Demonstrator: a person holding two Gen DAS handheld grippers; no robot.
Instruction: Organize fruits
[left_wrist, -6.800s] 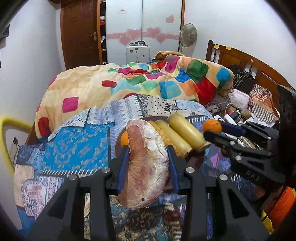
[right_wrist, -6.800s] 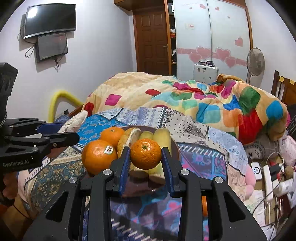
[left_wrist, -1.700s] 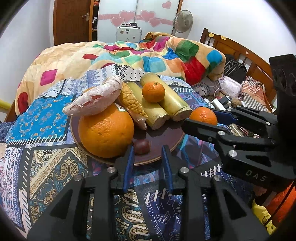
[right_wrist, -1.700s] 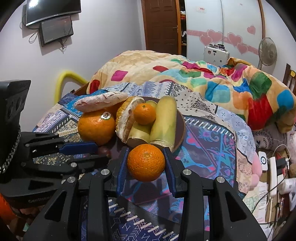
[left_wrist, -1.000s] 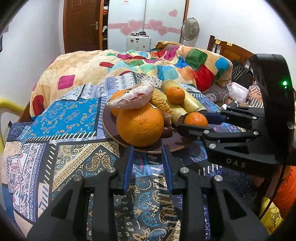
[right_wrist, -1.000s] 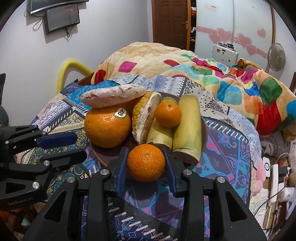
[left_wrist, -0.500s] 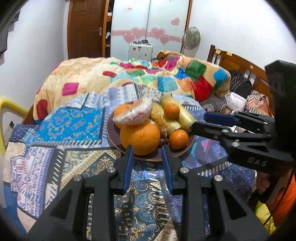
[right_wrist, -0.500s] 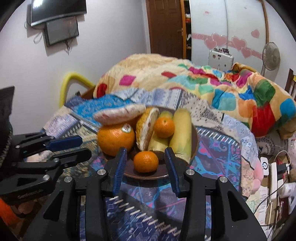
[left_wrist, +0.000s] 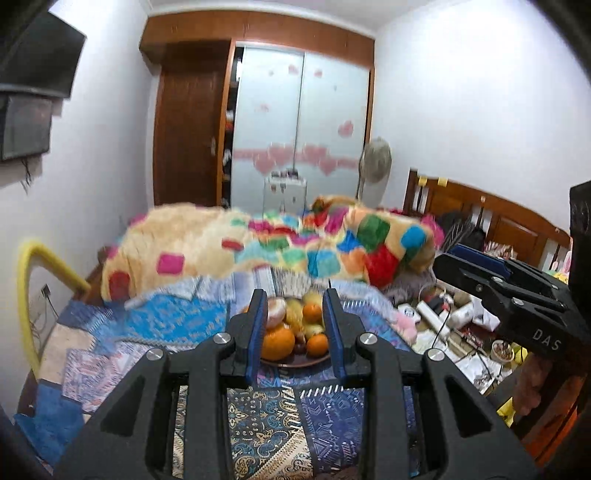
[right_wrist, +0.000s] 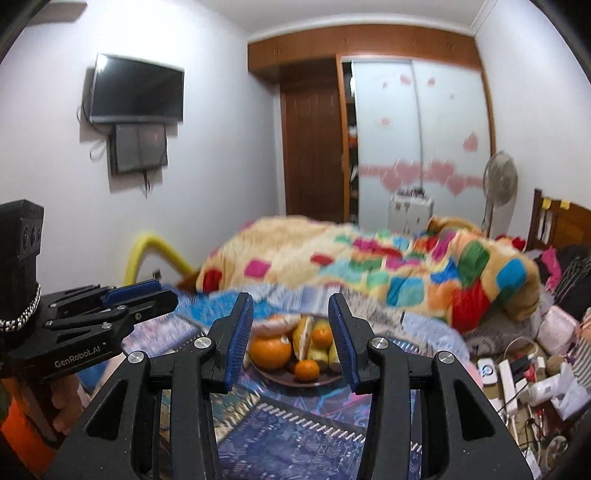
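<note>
Black jaws of the left gripper (left_wrist: 294, 325) and right gripper (right_wrist: 291, 332) both gape wide, holding nothing, well above the patterned bedcover (right_wrist: 295, 435). Beyond them the brown plate (right_wrist: 295, 380) carries the piled fruits (right_wrist: 271, 349); on soft bedding, one nudge could tip that stack and roll oranges off.
</note>
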